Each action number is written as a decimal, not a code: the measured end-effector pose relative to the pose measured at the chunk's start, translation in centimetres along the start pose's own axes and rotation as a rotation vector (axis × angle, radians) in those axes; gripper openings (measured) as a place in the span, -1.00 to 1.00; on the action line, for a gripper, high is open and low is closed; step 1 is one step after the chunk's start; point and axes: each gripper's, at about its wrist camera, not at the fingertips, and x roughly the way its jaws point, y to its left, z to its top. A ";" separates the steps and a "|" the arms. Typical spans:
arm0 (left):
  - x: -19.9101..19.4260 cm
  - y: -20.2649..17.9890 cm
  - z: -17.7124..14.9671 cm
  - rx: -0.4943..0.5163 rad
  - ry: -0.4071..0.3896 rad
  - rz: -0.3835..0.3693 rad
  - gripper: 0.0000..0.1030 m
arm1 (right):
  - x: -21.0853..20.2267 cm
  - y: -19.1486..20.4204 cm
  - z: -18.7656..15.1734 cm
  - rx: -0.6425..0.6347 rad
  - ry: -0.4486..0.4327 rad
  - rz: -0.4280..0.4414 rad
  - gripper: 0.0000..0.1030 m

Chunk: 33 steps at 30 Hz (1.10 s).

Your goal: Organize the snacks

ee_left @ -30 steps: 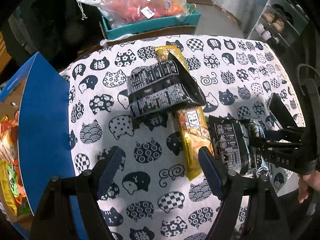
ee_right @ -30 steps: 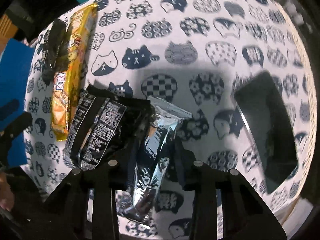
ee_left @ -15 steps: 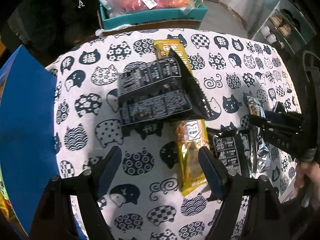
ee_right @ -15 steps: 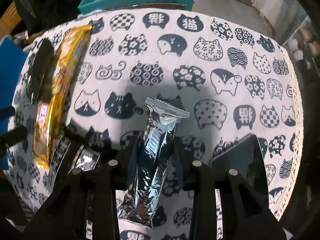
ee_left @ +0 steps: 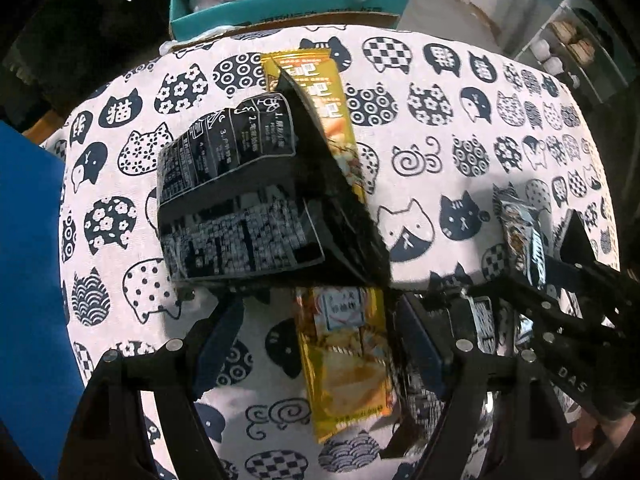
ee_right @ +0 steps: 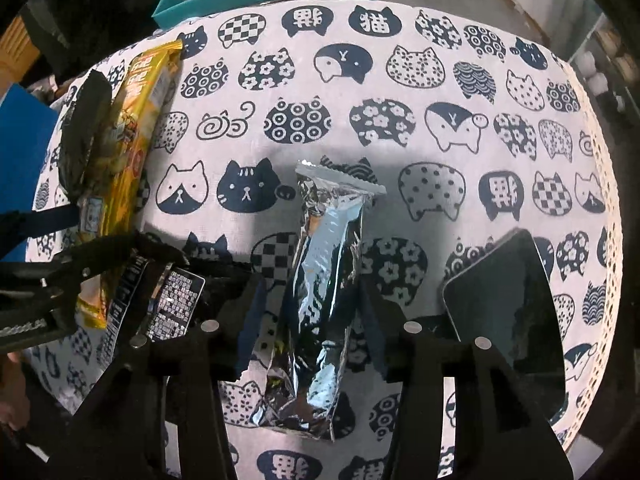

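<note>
Crinkled silver foil snack bar [ee_right: 324,292] lying flat lengthwise on the cat-print worktop [ee_right: 400,80], long yellow snack packet [ee_left: 344,344] lying flat, large black printed pouch [ee_left: 248,204] resting across its middle, smaller black packet [ee_right: 168,308] beside its near end

We are looking at a lived-in home: a cat-print cloth [ee_right: 400,92] is covering the counter, a teal box [ee_left: 288,4] is holding bagged goods, shelving [ee_left: 576,52] is standing behind.

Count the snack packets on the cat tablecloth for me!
4: a big black bag lying over a yellow packet, a small black packet beside the yellow one, and a silver packet apart. More may be hidden.
</note>
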 end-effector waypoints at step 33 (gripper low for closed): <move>-10.2 -0.7 -2.9 0.092 -0.335 -0.040 -0.40 | -8.0 -1.9 0.3 -0.062 -0.156 -0.034 -0.41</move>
